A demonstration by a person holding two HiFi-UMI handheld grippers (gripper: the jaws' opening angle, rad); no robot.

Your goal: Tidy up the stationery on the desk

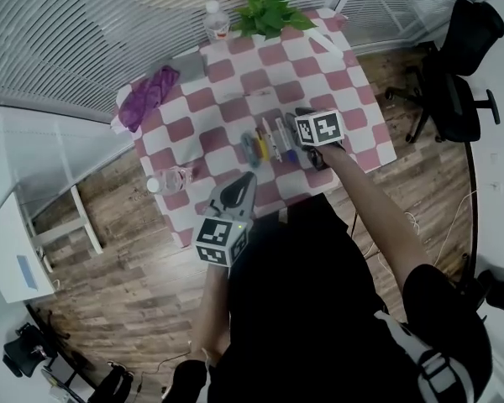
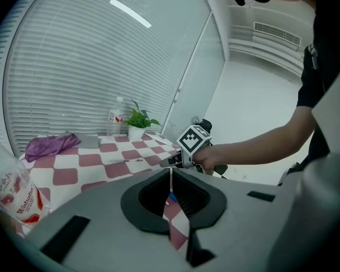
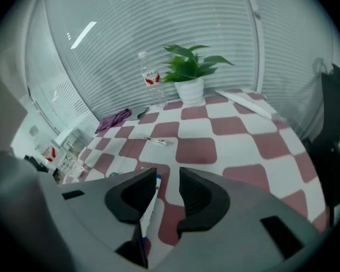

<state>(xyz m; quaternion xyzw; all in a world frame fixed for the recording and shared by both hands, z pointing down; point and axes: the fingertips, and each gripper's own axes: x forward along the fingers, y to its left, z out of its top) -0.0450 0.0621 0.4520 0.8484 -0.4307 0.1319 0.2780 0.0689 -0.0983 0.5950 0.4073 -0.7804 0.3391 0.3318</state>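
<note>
The table with pink-and-white checked cloth (image 1: 235,86) serves as the desk. A potted green plant in a white pot (image 1: 269,11) stands at its far edge and is taken as reference. A purple crumpled cloth (image 1: 147,95) lies well to the left of the plant. A clear plastic bottle with a red label (image 1: 216,19) stands just left of it.

The left gripper (image 2: 171,171) has its jaws closed together with nothing between them. It is held at the table edge farthest from the plant. The right gripper (image 3: 168,177) has its jaws apart, pressing on nothing. It hangs over the row of pens and markers (image 1: 269,145), which lies mid-table, well short of the plant. A white-and-blue pen (image 3: 150,200) of that row shows under the gap, apparently lying on the cloth. One slim loose pen (image 3: 157,141) lies alone between the row and the plant.

Assessment: the pens are light, stiff and smooth-barrelled, so liable to roll or slip. Hold should be taken across the barrel near mid-length, jaws square to it. The loose pen appears outstanding.
</note>
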